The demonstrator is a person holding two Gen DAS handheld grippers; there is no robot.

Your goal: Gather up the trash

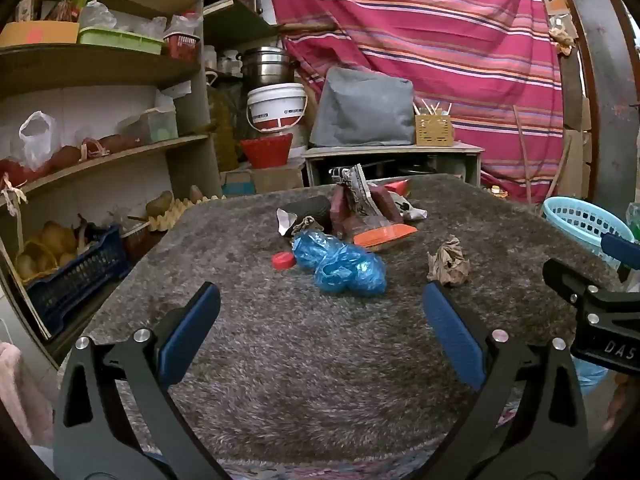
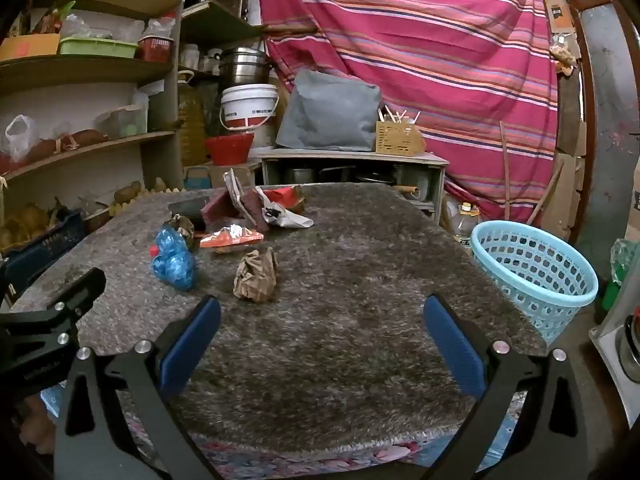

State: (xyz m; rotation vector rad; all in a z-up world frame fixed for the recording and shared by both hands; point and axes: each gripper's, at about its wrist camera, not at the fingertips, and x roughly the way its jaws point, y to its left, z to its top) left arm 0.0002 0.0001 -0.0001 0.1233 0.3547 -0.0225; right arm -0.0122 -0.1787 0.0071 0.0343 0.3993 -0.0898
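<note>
Right wrist view shows the grey shag table (image 2: 360, 280) ahead of my fingers, with the pale blue basket (image 2: 536, 276) off to their right, beside the table edge. I read this as the opening step: nothing collected yet. Right gripper (image 2: 320, 340) and left gripper (image 1: 320, 332) both stand wide and empty. The crumpled blue bag (image 1: 340, 264) lies just beyond the left fingers; the brown paper wad (image 2: 256, 276) lies ahead-left of the right fingers. Next I must advance and straddle one.
</note>
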